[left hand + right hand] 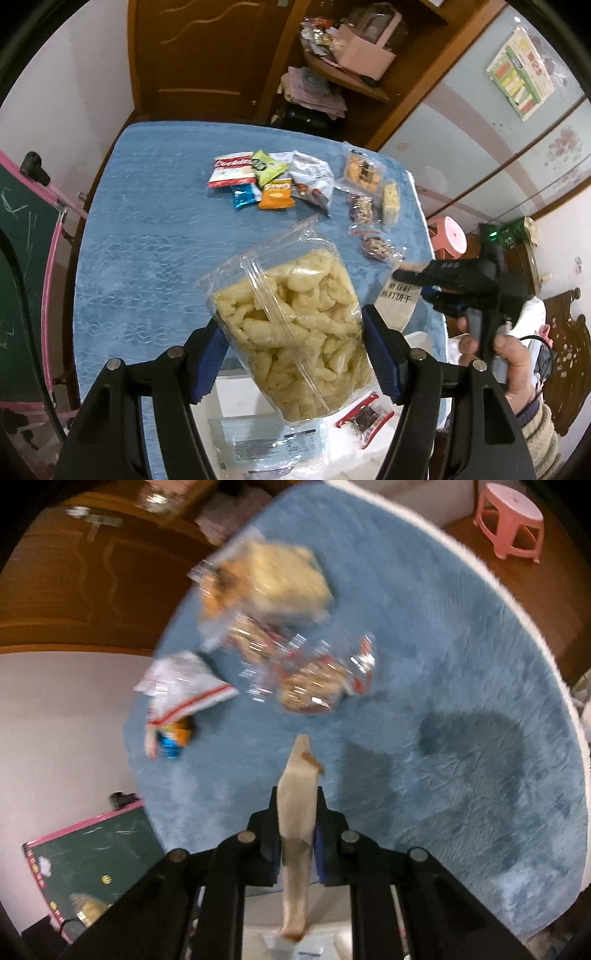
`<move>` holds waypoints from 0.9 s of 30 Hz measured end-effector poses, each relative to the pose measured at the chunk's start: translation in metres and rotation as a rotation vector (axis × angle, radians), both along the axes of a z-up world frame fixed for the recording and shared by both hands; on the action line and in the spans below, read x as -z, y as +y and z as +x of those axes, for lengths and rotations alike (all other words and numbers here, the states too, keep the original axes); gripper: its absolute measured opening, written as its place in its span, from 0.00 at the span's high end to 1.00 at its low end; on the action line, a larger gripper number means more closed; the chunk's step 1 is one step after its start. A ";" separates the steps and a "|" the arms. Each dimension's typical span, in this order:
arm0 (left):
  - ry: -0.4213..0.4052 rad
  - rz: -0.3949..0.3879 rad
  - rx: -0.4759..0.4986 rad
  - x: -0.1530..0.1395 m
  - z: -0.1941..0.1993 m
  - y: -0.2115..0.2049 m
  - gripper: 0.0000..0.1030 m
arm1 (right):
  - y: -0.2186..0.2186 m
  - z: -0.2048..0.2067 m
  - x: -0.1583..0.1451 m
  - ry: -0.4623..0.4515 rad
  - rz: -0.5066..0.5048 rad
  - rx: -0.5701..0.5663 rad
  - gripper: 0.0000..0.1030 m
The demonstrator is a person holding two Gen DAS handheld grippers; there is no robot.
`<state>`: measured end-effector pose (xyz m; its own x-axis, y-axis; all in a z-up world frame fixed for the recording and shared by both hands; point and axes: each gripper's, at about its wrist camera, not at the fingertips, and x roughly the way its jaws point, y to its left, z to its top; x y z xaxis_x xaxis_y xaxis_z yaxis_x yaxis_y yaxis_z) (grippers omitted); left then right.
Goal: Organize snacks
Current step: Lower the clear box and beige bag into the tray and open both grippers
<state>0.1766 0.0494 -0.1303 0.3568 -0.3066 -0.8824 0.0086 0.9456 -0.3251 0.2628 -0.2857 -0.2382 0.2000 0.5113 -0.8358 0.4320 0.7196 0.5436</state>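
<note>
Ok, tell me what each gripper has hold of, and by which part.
Left gripper: clear bag of pale puffed snacks, clamped across its middle. Right gripper: thin beige packet, pinched edge-on, about halfway along it.

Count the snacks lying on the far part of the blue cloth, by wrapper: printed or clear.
Printed packets: 5 (red-white, green, blue, orange, silver-white)
Clear wraps: 4 (orange crackers, pale bar, dark nut bar, second dark nut bar)
Total: 9
</note>
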 end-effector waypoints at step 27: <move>-0.083 0.168 0.125 -0.029 -0.145 -0.074 0.34 | 0.049 -0.213 -0.164 -0.467 -0.261 -0.381 0.86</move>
